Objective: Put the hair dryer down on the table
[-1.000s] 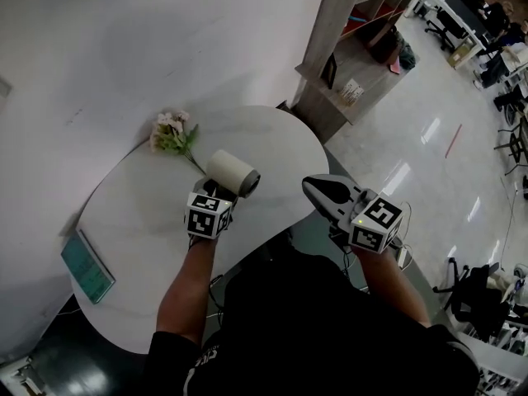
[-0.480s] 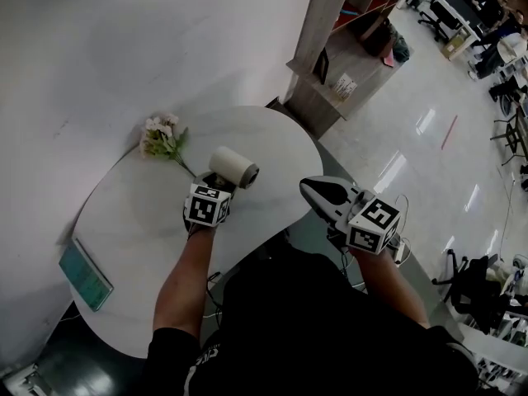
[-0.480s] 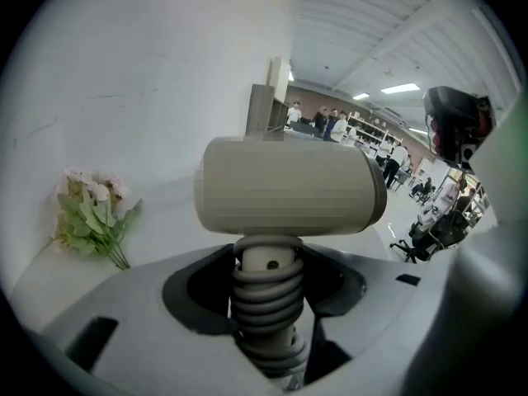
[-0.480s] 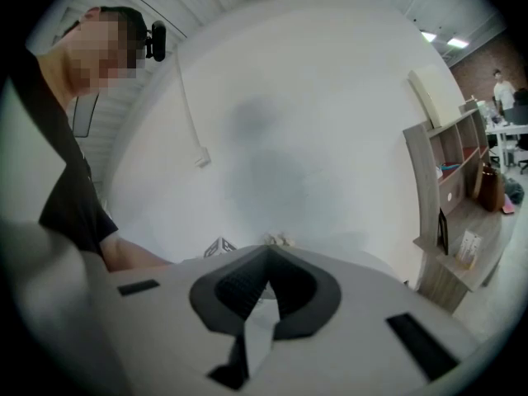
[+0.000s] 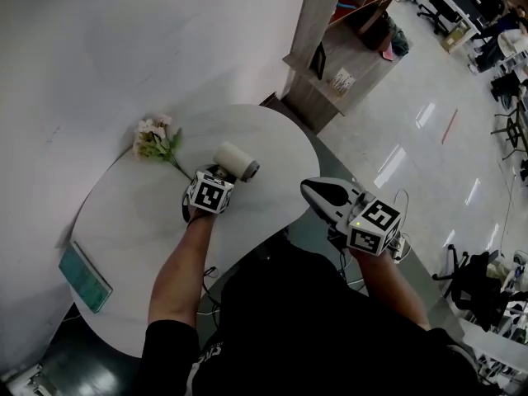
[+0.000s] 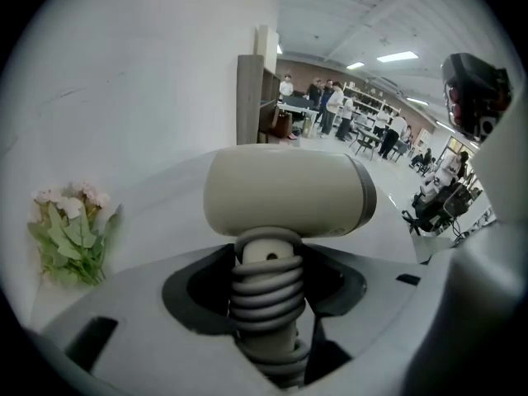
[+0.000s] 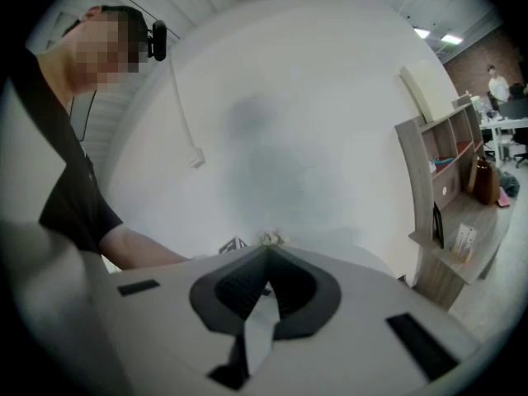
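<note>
Where left gripper [image 6: 271, 256] clamps, smooth cylindrical hair dryer [image 6: 285, 192]

White table [image 5: 132, 221] bears flowers [image 5: 153, 139]; perhaps a book [image 5: 85, 276].

Open-plan office: rows of desks [image 5: 450, 2] and swivel chairs [image 5: 505, 85], glossy floor [image 5: 412, 163], wooden shelf unit [image 5: 351, 52]

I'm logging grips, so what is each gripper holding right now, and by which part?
The left gripper holds the hair dryer by its handle, round which the cord is coiled. The right gripper holds nothing; its jaws are together.
</note>
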Demonstrator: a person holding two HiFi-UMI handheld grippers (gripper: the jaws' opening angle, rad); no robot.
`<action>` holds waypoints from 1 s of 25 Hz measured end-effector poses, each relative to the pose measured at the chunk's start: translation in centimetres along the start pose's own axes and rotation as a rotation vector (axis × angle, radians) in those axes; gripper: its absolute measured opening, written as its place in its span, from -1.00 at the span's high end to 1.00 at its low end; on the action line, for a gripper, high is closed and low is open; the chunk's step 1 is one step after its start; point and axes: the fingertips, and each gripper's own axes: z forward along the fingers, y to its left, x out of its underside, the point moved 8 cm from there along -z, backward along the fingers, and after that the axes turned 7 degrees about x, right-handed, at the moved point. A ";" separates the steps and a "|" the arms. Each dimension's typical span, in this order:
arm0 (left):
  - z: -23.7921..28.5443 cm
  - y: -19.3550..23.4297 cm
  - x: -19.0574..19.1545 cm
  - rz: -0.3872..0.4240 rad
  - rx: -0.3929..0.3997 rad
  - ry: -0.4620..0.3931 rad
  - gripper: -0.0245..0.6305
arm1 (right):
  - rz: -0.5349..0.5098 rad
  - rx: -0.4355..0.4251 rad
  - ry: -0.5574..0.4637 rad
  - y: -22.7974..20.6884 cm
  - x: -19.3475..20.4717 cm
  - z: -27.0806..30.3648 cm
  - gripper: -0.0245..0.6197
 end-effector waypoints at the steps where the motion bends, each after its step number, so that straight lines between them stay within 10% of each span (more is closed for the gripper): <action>1: 0.3 0.0 -0.1 0.002 0.003 0.009 0.21 | 0.004 0.002 0.002 -0.2 0.1 -0.1 0.90; 15: -2.0 0.5 -1.2 0.045 -0.051 -0.095 0.09 | 0.002 -0.064 0.000 -1.0 -0.2 1.8 0.90; 25: -15.6 -1.9 -2.3 0.044 -0.209 -0.563 0.69 | -0.098 -0.194 -0.010 2.3 -3.0 5.3 0.90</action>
